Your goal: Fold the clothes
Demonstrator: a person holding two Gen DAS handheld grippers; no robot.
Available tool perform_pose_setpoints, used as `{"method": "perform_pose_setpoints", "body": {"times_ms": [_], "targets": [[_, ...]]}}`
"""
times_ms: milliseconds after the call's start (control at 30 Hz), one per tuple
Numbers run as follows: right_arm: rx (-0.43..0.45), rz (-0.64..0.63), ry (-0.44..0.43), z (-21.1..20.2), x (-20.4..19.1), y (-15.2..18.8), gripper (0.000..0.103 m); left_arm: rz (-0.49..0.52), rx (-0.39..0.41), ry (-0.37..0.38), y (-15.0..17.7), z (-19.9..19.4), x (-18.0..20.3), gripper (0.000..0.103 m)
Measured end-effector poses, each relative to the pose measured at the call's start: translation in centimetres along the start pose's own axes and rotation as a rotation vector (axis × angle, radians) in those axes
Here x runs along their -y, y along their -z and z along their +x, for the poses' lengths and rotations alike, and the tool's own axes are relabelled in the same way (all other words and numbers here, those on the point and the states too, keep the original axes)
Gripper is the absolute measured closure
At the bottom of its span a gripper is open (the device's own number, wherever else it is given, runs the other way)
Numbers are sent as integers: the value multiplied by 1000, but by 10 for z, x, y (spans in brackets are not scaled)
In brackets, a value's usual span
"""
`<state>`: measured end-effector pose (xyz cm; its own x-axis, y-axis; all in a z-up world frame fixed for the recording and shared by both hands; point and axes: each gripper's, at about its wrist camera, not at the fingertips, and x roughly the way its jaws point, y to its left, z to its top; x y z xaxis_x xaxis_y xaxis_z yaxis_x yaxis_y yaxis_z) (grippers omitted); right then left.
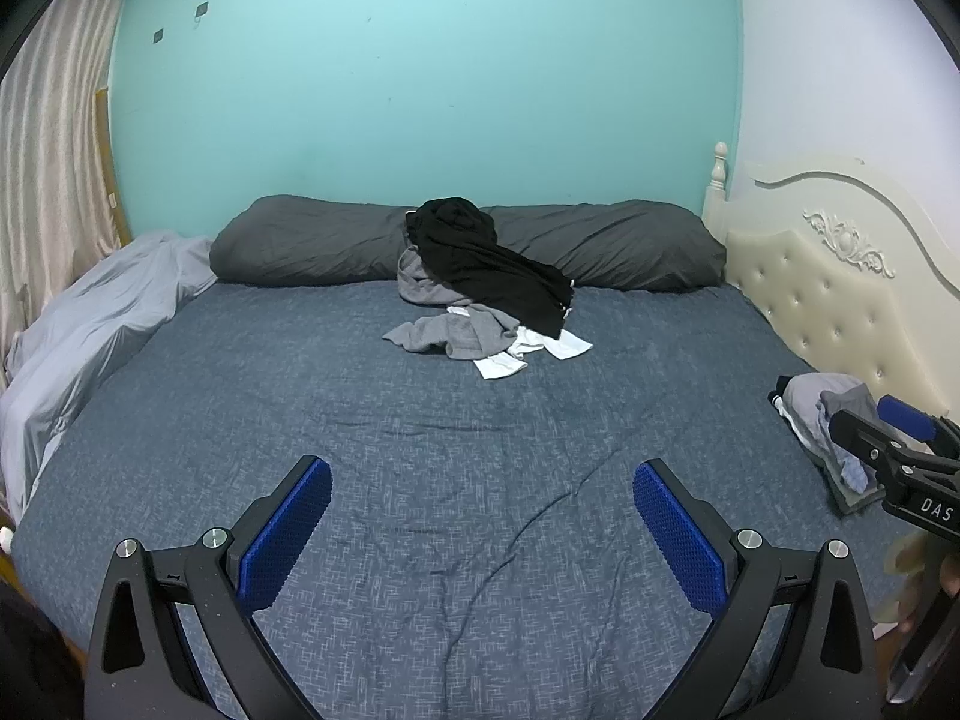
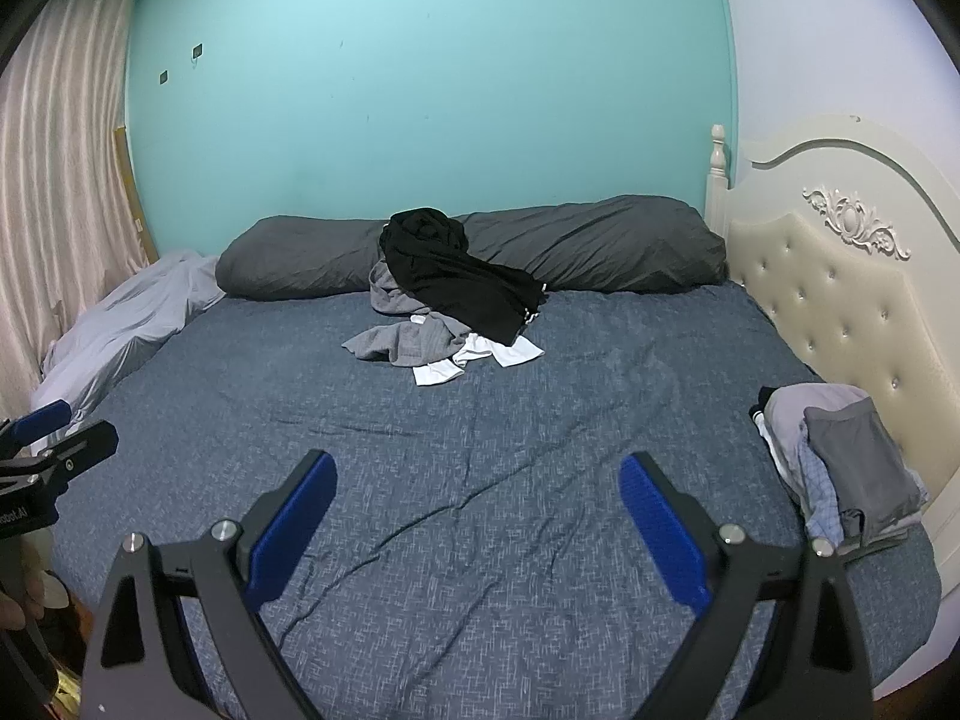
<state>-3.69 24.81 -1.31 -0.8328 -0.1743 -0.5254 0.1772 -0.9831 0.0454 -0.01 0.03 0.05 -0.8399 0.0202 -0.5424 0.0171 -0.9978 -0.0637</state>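
Hovering over the near edge of the blue bedsheet [image 1: 456,540], the left gripper [image 1: 483,480] and right gripper [image 2: 477,474] both stand wide with nothing between their pads. A small stack of folded clothes [image 2: 840,462] sits beside the cream headboard [image 2: 840,300], so part of the job looks done. Left to fold is the unfolded pile [image 1: 480,288] of black, grey and white garments, well away against the dark pillow [image 1: 600,240].

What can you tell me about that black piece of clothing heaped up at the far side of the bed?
The black garment is soft, dark fabric, crumpled and unfolded. Its bunched upper end leans on the long grey pillow; the rest drapes down over grey clothes and white clothes lying on the blue bedspread.
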Motion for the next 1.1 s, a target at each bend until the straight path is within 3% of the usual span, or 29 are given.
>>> {"method": "perform_pose_setpoints", "body": {"times_ms": [1100], "targets": [[-2, 8, -2, -3, 5, 0, 7, -4, -1, -9, -12, -4, -2, 0]]}}
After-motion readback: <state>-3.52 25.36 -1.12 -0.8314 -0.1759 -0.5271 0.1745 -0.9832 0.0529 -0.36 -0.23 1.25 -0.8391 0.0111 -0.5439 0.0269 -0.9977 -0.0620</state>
